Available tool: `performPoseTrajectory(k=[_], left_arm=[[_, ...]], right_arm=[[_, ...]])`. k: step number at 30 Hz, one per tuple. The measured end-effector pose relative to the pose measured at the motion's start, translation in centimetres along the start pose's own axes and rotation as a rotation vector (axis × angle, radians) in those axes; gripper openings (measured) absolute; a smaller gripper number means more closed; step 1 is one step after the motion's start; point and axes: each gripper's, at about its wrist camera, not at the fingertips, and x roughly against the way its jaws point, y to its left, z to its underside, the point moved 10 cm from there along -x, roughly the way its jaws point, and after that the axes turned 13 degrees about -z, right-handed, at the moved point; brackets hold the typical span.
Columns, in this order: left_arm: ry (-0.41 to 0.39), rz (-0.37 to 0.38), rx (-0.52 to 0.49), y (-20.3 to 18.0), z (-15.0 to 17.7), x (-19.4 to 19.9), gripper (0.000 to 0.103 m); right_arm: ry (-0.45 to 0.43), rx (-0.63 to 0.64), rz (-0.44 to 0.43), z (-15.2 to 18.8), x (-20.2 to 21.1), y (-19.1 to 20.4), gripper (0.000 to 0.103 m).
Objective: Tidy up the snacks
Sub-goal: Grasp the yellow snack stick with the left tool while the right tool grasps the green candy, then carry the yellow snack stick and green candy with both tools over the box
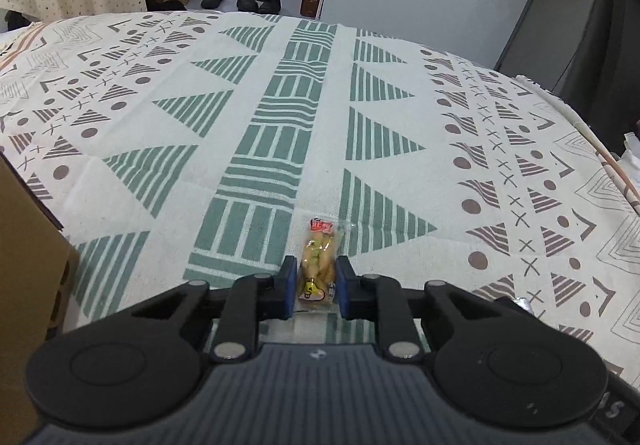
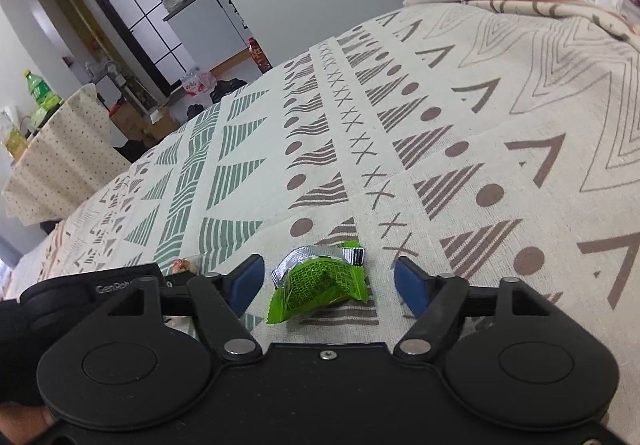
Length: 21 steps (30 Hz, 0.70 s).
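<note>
The left hand-held gripper (image 1: pixel 317 287) is clenched on a clear packet (image 1: pixel 318 265) of yellowish snack, its blue pads (image 1: pixel 291 287) pressing both long sides near the packet's near end. The packet lies flat on the patterned cloth (image 1: pixel 280 93) over the table, red label pointing away. A cardboard box (image 1: pixel 28 265) stands at the left edge, likely where the snacks go.

The right hand-held gripper (image 2: pixel 329 279) is released: its jaws stand wide apart with a green packet (image 2: pixel 316 287) lying between them, touching neither. That packet is creased, its silver end (image 2: pixel 320 255) turned to the far side.

The step in hand seems to be lifting the clear packet. The grip sits low on it, so most of its length hangs free beyond the pads; lift straight up and slowly, so it neither swings nor slips out. Keep it level on the way to the box and let go only once it is over the opening. For the green packet, the right jaws should close across the creased middle, where it stands off the cloth, rather than scrape the flat edges.
</note>
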Motion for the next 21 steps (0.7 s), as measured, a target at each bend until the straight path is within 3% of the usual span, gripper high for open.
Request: performPoseTrajectory(k=[7, 8, 9, 12, 15, 21], left_arm=[[0.004, -0.018, 0.022, 1.7, 0.1, 1.3, 0.018], [0.004, -0.018, 0.025, 2.0, 0.1, 1.6, 0.018], [0.002, -0.018, 0.025, 2.3, 0.2, 2.0, 0.018], [-0.005, -0.022, 0.029, 3.4, 0.4, 3.4, 0.018], [-0.009, -0.030, 0.044, 4.5, 0.7, 5.1, 0.018], [-0.019, -0.030, 0.087, 6.3, 1.3, 9.3, 0.018]], right_arm=[[0.026, 0.110, 0.023, 0.5, -1.3, 1.1, 0.072], [0.034, 0.131, 0.034, 0.7, -1.4, 1.2, 0.070], [0.042, 0.152, 0.047, 0.8, -1.5, 1.3, 0.060], [0.061, 0.197, 0.059, 1.2, -1.5, 1.6, 0.044], [0.062, 0.198, 0.055, 1.1, -1.1, 1.6, 0.038], [0.036, 0.179, 0.000, 0.7, 1.5, 2.9, 0.036]])
